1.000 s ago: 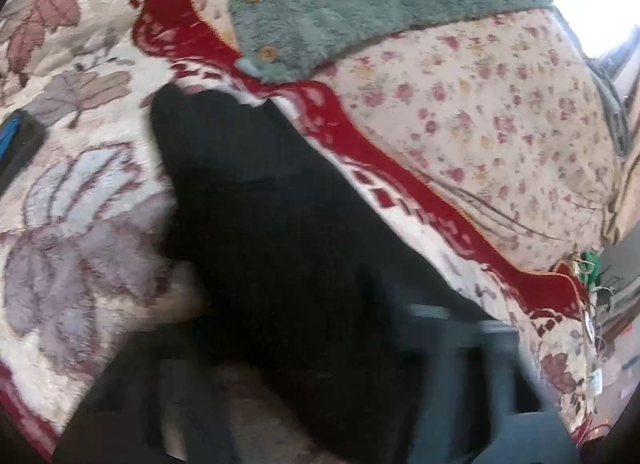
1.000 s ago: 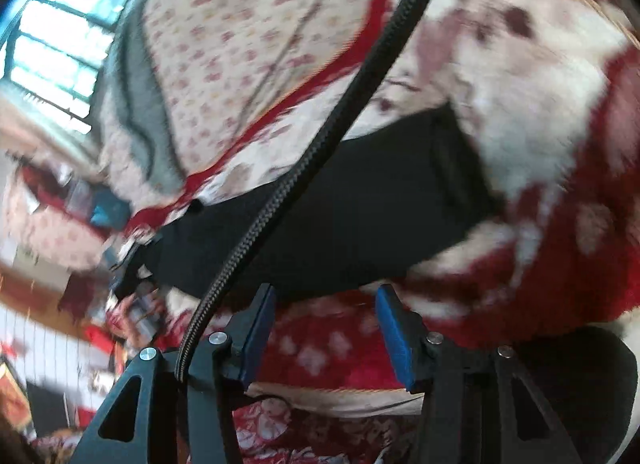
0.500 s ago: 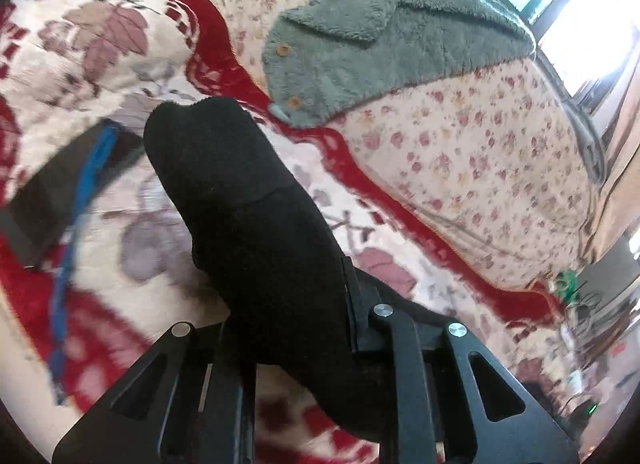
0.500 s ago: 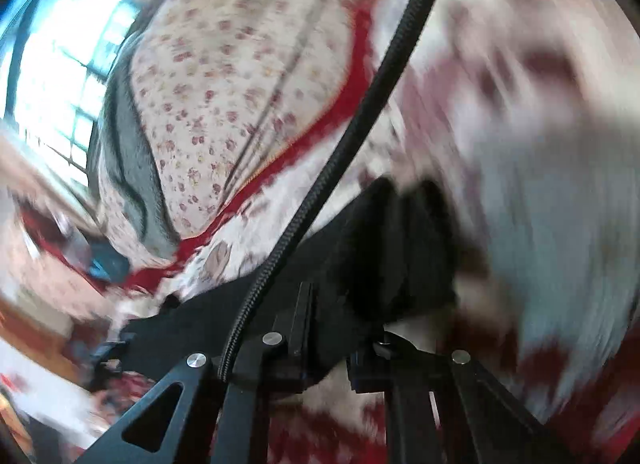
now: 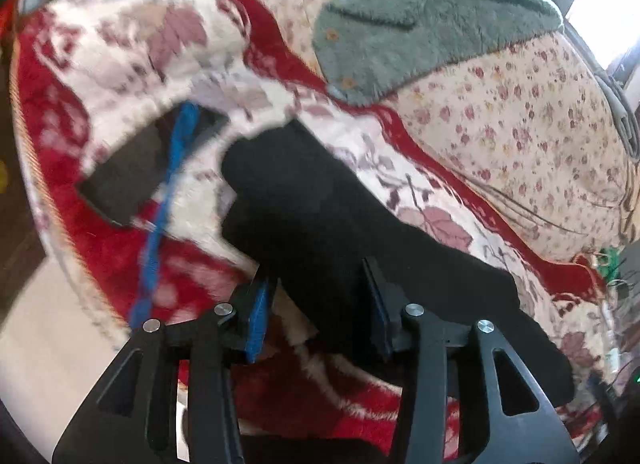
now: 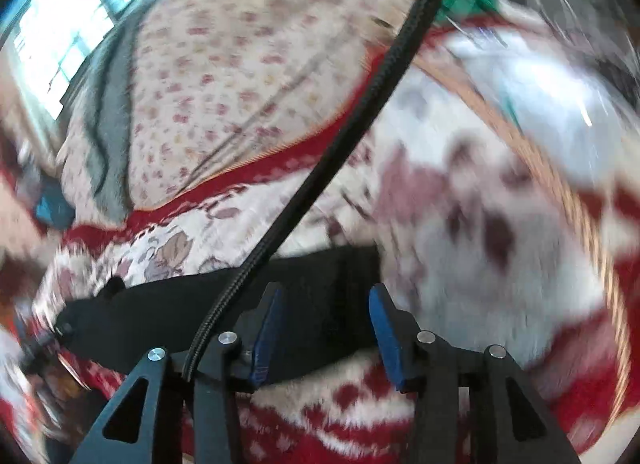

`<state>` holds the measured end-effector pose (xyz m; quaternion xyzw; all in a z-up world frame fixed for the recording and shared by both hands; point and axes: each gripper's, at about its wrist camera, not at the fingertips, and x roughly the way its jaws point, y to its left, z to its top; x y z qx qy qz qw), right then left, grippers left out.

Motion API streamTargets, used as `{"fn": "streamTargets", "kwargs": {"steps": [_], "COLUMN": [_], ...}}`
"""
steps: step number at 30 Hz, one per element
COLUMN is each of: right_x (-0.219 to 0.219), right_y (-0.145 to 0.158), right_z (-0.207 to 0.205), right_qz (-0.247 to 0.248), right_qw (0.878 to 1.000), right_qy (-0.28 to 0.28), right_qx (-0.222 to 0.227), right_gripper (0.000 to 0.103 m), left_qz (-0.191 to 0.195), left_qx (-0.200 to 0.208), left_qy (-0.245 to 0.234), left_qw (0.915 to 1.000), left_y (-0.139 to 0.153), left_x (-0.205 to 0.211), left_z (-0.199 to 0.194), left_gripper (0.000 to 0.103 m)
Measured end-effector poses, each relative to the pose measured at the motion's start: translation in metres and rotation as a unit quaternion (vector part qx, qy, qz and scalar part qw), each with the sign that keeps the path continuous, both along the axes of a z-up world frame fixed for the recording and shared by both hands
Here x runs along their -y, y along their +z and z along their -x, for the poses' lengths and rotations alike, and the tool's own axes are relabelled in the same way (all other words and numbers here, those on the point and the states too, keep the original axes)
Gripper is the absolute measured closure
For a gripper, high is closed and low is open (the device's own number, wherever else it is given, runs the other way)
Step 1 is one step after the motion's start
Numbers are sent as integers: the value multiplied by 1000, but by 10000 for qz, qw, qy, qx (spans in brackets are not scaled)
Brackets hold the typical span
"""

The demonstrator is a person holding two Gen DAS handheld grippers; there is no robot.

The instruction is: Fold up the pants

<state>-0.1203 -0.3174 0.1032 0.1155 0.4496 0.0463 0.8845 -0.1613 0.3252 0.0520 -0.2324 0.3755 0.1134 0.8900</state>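
The black pants [image 5: 320, 215] lie as a long folded strip on a red and white leaf-pattern blanket [image 5: 120, 47]. My left gripper [image 5: 318, 312] is open, its blue-padded fingers [image 5: 256, 316] standing either side of the strip near its middle. In the right wrist view the pants [image 6: 168, 316] run left from the gripper. My right gripper [image 6: 326, 332] is open over the strip's right end, with the cloth between its fingers [image 6: 386, 332] but not pinched.
A grey fleece garment [image 5: 420, 19] lies on a floral cream cover [image 5: 520, 111] behind the blanket. A dark flat object with a blue strap [image 5: 168, 167] lies left of the pants. A black braided cable [image 6: 360, 111] crosses the right wrist view. A bright window [image 6: 68, 31] is at far left.
Both grippers were shut on the pants half a second ago and have opened. The pants now lie flat on the blanket. Both views have pulled back slightly.
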Motion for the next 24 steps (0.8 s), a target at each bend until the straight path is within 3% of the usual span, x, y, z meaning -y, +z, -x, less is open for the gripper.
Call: {"fn": "streamTargets", "kwargs": {"steps": [4, 6, 8, 10, 11, 13, 17, 20, 23, 24], "right_x": [-12, -13, -11, -14, -17, -18, -2, 9, 14, 6], "right_y": [-28, -56, -74, -72, -71, -66, -52, -46, -30, -26], "right_z": [-39, -58, -64, -64, -64, -62, -62, -59, -52, -50], "right_qz": [305, 305, 272, 270, 394, 565, 854, 988, 36, -152], "right_qw": [9982, 9950, 9933, 9939, 9928, 9919, 9934, 9933, 9970, 9951], "right_qy": [363, 546, 645, 860, 933, 1005, 670, 515, 779, 977], "right_qx": [-365, -781, -922, -642, -636, -525, -372, -320, 28, 54], "right_gripper": [60, 60, 65, 85, 85, 99, 101, 101, 99, 87], "left_qz": [-397, -490, -471, -438, -404, -312, -98, -151, -97, -60], "left_qx": [442, 672, 834, 845, 817, 760, 645, 644, 605, 553], "left_qy": [19, -53, -217, -423, -568, -856, -1636, -2191, -2778, -2912], "left_qw": [9982, 9965, 9952, 9946, 9942, 9929, 9844, 9735, 9587, 9550], "left_y": [28, 42, 51, 53, 52, 50, 41, 38, 34, 32], "left_x": [16, 24, 33, 45, 53, 70, 123, 165, 199, 206], "left_z": [16, 20, 18, 9, 1, -12, -41, -55, -66, -69], "left_gripper": [59, 51, 45, 45, 45, 45, 45, 45, 45, 45]}}
